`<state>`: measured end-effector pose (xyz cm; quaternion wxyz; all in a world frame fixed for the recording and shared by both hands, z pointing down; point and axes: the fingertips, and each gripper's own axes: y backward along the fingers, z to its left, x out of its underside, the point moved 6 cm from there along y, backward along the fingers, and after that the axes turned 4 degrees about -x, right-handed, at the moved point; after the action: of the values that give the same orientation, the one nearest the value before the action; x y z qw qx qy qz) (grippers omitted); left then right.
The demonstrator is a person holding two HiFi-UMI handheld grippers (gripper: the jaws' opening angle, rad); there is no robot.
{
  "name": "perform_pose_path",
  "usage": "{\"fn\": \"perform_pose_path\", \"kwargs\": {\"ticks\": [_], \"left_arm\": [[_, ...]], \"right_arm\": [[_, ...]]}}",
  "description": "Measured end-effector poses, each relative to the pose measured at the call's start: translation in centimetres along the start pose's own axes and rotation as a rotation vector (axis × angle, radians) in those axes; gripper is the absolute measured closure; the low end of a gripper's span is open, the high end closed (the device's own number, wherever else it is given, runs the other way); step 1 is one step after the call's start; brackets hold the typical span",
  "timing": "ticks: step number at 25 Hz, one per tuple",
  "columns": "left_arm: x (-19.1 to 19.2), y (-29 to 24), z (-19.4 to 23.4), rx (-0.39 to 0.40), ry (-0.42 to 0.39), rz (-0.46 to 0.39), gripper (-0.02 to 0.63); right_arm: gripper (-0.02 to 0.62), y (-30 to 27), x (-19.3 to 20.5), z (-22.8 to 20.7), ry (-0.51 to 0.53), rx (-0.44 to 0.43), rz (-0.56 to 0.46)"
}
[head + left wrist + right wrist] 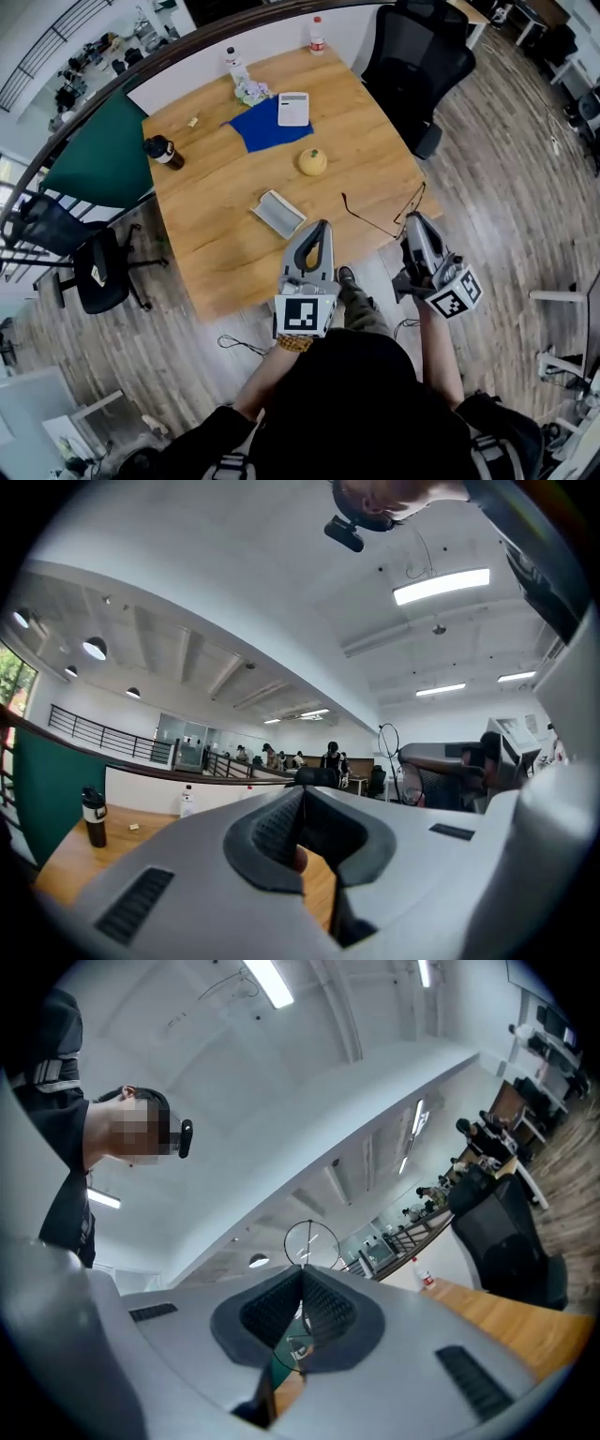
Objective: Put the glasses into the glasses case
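- Nearest us, our left gripper (322, 227) reaches over the near edge of the wooden table (216, 253), its jaws pressed together on nothing.
- Our right gripper (412, 218) clamps the wire-rimmed glasses (310, 1243) over the table's near right corner.
- We see the grey glasses case (278, 213) on the table, left of the glasses, just beyond the left gripper.

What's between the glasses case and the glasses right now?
Nothing lies on the table there. The head view shows bare wood between the glasses case and the glasses, with only the left claw reaching its tip into that gap.
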<state>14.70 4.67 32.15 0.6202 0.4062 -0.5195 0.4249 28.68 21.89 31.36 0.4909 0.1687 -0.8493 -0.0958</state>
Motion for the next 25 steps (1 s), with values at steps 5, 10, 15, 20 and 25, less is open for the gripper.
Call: {"fn": "perform_pose_path", "kwargs": {"ticks": [5, 10, 15, 20, 25], "left_arm": [[-0.5, 0.0, 0.1, -0.131, -0.054, -0.006, 0.583], [-0.6, -0.3, 0.2, -0.254, -0.100, 0.001, 0.584], [-1.4, 0.4, 1.2, -0.439, -0.136, -0.031, 0.583], [-1.9, 3.1, 3.2, -0.585, -0.198, -0.048, 0.583], [-2.1, 6.5, 5.9, -0.727, -0.201, -0.073, 0.583]], "right_arm": [[0.581, -1.8, 0.1, -2.9, -0.059, -0.090, 0.032], [0.581, -3.7, -0.1, -6.1, -0.110, -0.156, 0.063], [0.581, -6.0, -0.1, -8.8, -0.120, -0.248, 0.117], [0.581, -9.4, 1.5, -9.6, -0.125, -0.345, 0.184], [0.581, -12.4, 4.1, -9.0, -0.111, -0.418, 0.272]]}}
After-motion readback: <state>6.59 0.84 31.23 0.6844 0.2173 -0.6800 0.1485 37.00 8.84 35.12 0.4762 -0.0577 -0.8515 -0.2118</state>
